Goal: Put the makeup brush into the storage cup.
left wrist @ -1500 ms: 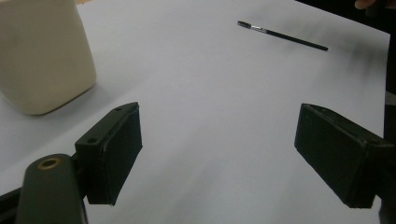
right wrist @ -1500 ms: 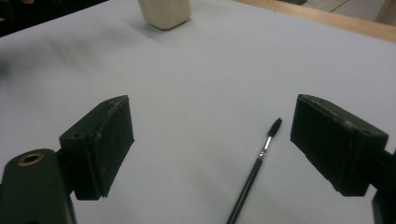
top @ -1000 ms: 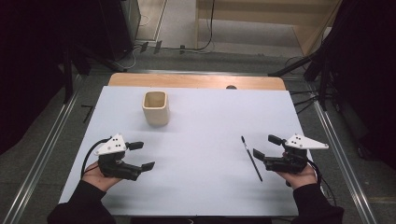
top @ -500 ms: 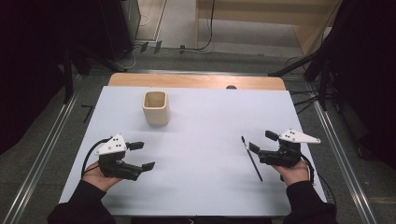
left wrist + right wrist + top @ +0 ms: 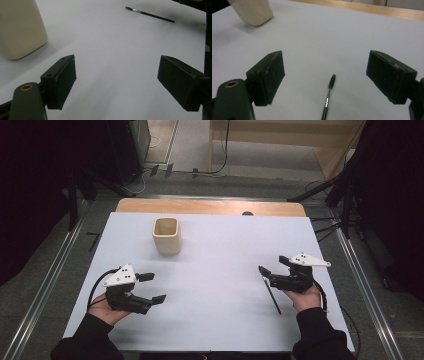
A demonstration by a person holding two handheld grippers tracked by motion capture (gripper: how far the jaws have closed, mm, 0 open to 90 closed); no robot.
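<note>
A thin black mascara-type brush (image 5: 270, 293) lies on the white table, bristle end pointing away from the person. My right gripper (image 5: 273, 269) is open just over that bristle end. In the right gripper view the brush (image 5: 328, 96) lies between and below the spread jaws (image 5: 325, 77), touching neither. A cream square cup (image 5: 166, 235) stands upright at the back left. My left gripper (image 5: 154, 287) rests open at the front left with nothing between its pads; its own view shows the cup (image 5: 20, 27) at the left and the brush (image 5: 150, 15) far off.
The white table top (image 5: 220, 250) ends in a wooden strip (image 5: 210, 206) at the back. Metal rails (image 5: 365, 290) run along both sides, with cables and dark stands on the floor beyond. The cup (image 5: 253, 12) is at the upper left of the right gripper view.
My right gripper has moved left, up to the brush, so its open jaws now straddle the bristle end. The left gripper, cup and brush have stayed put.
</note>
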